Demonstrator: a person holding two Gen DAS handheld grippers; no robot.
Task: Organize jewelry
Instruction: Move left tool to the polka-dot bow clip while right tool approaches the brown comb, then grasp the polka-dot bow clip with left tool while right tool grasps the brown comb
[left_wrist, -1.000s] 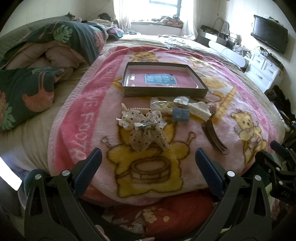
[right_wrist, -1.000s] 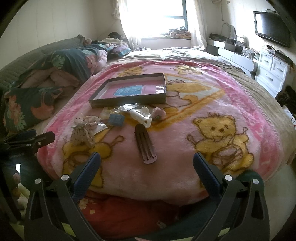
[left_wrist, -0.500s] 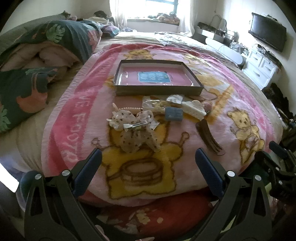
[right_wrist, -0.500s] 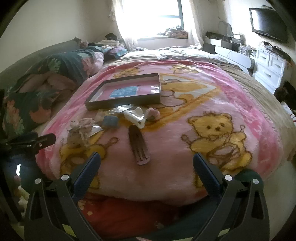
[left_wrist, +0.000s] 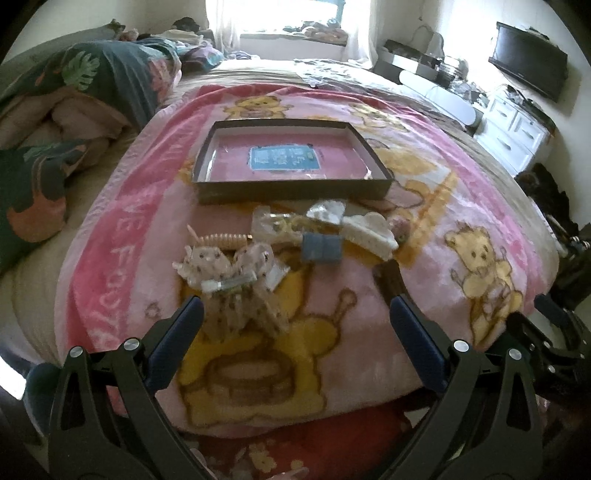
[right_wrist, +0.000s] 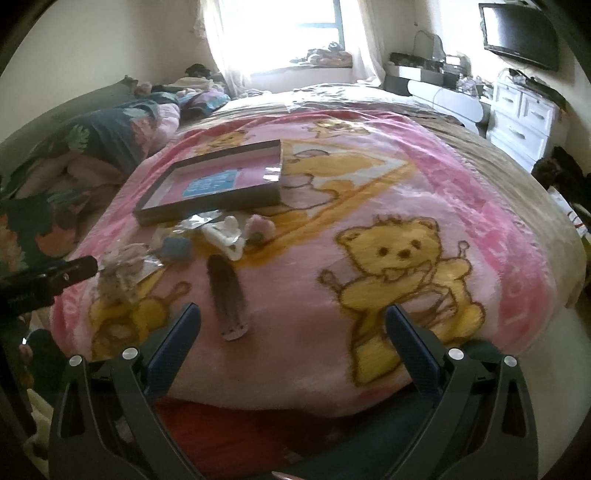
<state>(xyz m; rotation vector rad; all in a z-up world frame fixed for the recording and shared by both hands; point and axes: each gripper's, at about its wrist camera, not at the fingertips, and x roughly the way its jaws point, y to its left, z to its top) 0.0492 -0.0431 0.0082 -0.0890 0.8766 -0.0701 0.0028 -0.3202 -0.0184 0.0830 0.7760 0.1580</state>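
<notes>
Between wide left gripper (left_wrist: 295, 325) fingers, spotted bow clip (left_wrist: 229, 280), w/o contact

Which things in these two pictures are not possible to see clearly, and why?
- Blue label inside the box, left wrist view: print too small to read.
- Brown hair clip, left wrist view: near end hidden behind one finger of the left tongs.
- Items in clear bags, left wrist view: glare and blur hide what they are.
- Dotted bow, right wrist view: smeared by motion blur.

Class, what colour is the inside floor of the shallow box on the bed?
Pink, with a blue label; the box shows best in the left wrist view.
</notes>
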